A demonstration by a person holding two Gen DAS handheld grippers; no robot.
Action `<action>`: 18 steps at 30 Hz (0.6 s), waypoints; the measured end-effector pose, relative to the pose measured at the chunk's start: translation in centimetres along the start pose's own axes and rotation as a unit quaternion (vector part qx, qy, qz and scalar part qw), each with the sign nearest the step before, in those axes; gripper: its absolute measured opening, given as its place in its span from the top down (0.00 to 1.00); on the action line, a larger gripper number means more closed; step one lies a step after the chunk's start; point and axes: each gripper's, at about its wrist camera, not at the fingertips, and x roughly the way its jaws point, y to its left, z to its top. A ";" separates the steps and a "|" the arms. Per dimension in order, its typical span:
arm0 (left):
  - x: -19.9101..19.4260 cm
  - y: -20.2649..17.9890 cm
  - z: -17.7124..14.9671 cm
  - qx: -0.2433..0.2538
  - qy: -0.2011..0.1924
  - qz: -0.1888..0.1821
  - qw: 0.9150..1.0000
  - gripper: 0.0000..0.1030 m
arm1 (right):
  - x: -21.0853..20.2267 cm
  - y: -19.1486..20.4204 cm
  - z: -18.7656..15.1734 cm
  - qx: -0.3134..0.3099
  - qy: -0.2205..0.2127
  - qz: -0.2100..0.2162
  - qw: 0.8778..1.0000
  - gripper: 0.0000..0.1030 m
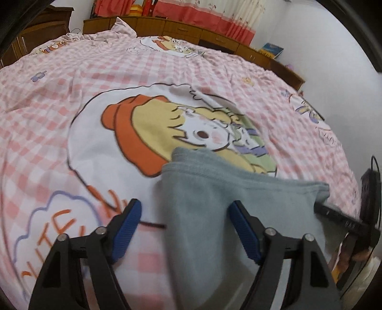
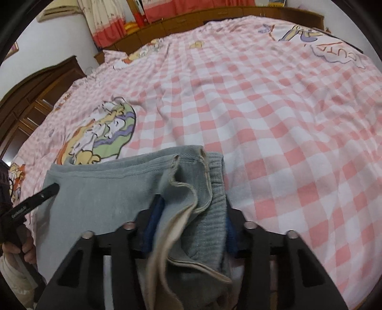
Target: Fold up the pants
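Grey-blue pants (image 1: 205,202) hang over the pink checked bedspread (image 1: 167,71). In the left wrist view my left gripper (image 1: 185,215) is open, its blue pads wide apart, with the cloth draped between them and over the right pad (image 1: 246,233). In the right wrist view my right gripper (image 2: 191,217) is shut on the pants' bunched waistband (image 2: 205,202), cream lining showing. The pants (image 2: 100,190) stretch to the left, where the tip of the left gripper (image 2: 45,190) shows. The right gripper's tip (image 1: 339,217) shows at the pants' right edge in the left wrist view.
The bedspread (image 2: 274,107) carries a large cartoon print (image 1: 167,133). A wooden headboard (image 1: 191,31) and red-and-cream curtains (image 1: 203,14) stand behind the bed. A dark wooden wardrobe (image 2: 31,95) stands to the left. A white wall (image 1: 322,47) is at the right.
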 end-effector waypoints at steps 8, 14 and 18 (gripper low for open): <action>-2.3 -1.9 -0.2 0.009 -0.032 -0.042 0.999 0.88 | -4.8 2.4 -0.4 -0.006 -0.071 0.012 0.997 0.81; -8.7 -2.1 -0.4 0.005 -0.079 -0.076 0.994 0.89 | -10.6 6.1 -0.7 -0.019 -0.117 0.048 0.992 0.81; -13.9 -1.7 -0.6 0.016 -0.124 -0.073 0.989 0.89 | -13.6 9.7 -1.3 -0.040 -0.132 0.071 0.988 0.81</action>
